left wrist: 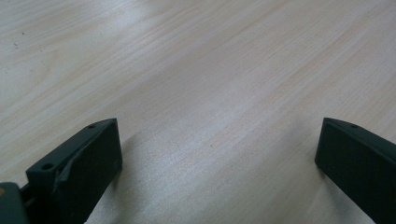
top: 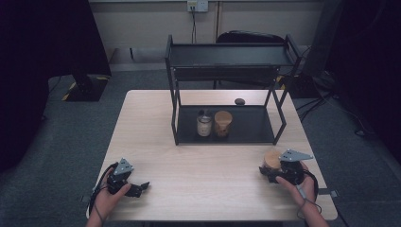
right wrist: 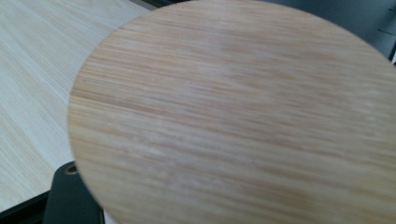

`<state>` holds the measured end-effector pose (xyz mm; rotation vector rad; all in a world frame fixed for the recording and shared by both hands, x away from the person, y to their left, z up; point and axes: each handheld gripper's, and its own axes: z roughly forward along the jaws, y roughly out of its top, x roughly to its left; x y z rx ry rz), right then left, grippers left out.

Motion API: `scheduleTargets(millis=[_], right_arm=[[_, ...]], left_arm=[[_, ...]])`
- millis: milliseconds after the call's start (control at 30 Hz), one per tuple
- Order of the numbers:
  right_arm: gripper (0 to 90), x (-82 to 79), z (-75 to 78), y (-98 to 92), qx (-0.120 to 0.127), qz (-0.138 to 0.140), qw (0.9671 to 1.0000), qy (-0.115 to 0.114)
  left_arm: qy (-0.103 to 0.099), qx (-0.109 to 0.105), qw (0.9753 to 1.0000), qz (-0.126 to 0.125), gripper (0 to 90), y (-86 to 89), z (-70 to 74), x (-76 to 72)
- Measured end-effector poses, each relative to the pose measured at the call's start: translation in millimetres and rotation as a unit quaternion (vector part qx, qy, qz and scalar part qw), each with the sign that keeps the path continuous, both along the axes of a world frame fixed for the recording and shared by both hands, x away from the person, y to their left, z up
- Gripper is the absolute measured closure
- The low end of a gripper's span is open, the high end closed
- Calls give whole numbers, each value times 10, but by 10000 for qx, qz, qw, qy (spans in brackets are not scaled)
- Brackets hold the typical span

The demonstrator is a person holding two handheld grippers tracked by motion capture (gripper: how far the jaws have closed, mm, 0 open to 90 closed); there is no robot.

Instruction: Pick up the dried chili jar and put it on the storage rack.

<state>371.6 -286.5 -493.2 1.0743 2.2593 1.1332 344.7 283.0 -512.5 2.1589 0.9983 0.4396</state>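
A round light-wood lid (right wrist: pixel 243 116) stands very close before the right gripper's camera, with one black jaw showing at its lower left edge. From above, the wooden lid (top: pixel 272 159) sits at my right gripper (top: pixel 267 172), which is shut on it near the table's front right. My left gripper (top: pixel 138 188) rests low at the front left, and in its own view the left gripper (left wrist: pixel 219 163) is wide open over bare wood. A clear glass jar (top: pixel 204 124) and a tan jar with a wooden top (top: pixel 222 123) stand on the lower shelf of the black rack (top: pixel 176 118).
The two-tier black metal rack takes up the back middle of the wooden table (top: pixel 208 184); its top shelf (top: pixel 229 54) is bare. A small dark object (top: pixel 239 101) lies on the table behind the lower shelf. A dark chair back stands beyond the rack.
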Motion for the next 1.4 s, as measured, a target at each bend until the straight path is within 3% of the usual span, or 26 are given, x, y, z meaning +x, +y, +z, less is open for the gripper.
scheduleTargets(millis=[100,1400], right_arm=[[254,31,-1,26,-86,21,10000,-7],[254,411,81,322,-158,113,9998,-1]], left_arm=[[0,0,10000,0,1,0,0,0],[1,0,10000,0,1,0,0,0]])
